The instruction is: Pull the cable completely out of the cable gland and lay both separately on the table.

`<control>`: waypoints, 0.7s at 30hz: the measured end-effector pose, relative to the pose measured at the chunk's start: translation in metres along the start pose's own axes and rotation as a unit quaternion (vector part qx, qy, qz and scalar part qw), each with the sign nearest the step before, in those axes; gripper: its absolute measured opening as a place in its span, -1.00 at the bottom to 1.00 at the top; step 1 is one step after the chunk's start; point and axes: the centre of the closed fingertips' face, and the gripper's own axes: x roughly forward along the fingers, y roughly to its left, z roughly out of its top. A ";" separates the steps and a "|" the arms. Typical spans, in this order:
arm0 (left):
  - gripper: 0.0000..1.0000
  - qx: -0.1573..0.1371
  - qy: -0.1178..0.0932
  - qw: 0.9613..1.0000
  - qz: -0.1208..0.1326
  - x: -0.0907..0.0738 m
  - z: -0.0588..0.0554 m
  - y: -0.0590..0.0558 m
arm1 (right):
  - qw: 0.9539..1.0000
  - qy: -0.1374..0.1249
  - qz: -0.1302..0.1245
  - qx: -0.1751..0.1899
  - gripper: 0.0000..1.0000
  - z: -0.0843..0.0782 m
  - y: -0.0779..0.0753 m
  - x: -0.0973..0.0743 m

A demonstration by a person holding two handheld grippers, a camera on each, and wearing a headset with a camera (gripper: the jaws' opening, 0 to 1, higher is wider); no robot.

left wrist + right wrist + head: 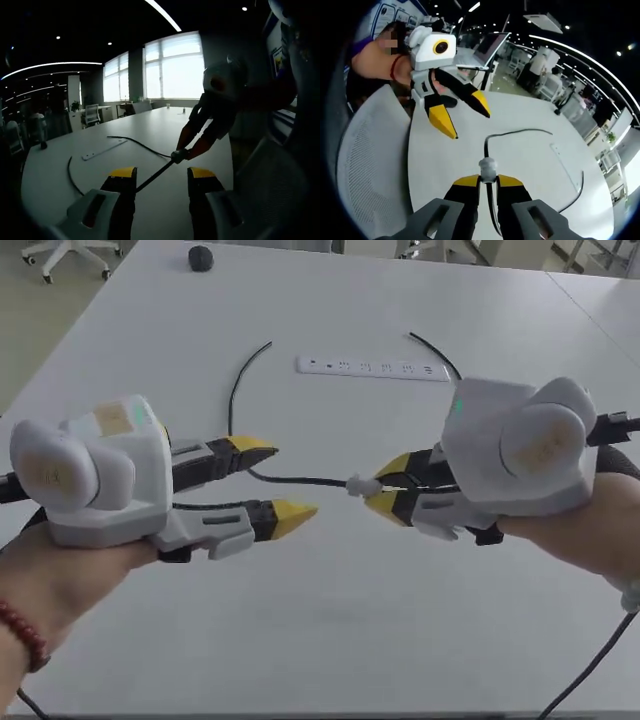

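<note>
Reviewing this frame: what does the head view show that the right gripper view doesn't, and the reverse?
Head view: the right gripper seen whole from above, and a dark round object at the far end of the table. Right gripper view: the cable running on behind the cable gland, back between the right jaws, so it is not yet out; a mesh chair back. Both: the gland pinched at the right jaw tips, the left gripper open.

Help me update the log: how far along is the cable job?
Early. Done: the right gripper is shut on the cable gland. In hand: the left gripper stands open with the cable between its jaws, not yet clamped. Left: the cable still runs through the gland, so it must be pulled out and both laid apart on the table.
</note>
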 end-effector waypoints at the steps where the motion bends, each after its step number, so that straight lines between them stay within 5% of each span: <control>1: -0.33 0.002 0.000 1.000 -0.006 0.001 0.001 -0.002 | 1.000 0.000 0.001 0.001 -0.85 0.000 0.000 0.000; 3: -0.48 0.015 0.010 1.000 -0.015 0.005 0.000 -0.003 | 1.000 -0.002 0.001 -0.001 -0.85 0.001 0.000 0.001; 16: -0.35 0.079 0.043 0.993 -0.074 0.030 0.002 -0.007 | 1.000 -0.007 0.007 -0.001 -0.85 0.004 0.001 0.000; 19: -0.34 0.097 0.046 0.989 -0.100 0.036 0.002 -0.015 | 1.000 -0.006 0.007 -0.002 -0.85 0.003 0.000 -0.002; 21: -0.36 0.120 0.052 0.983 -0.131 0.038 -0.002 -0.023 | 1.000 -0.008 0.007 0.000 -0.85 0.004 -0.001 -0.004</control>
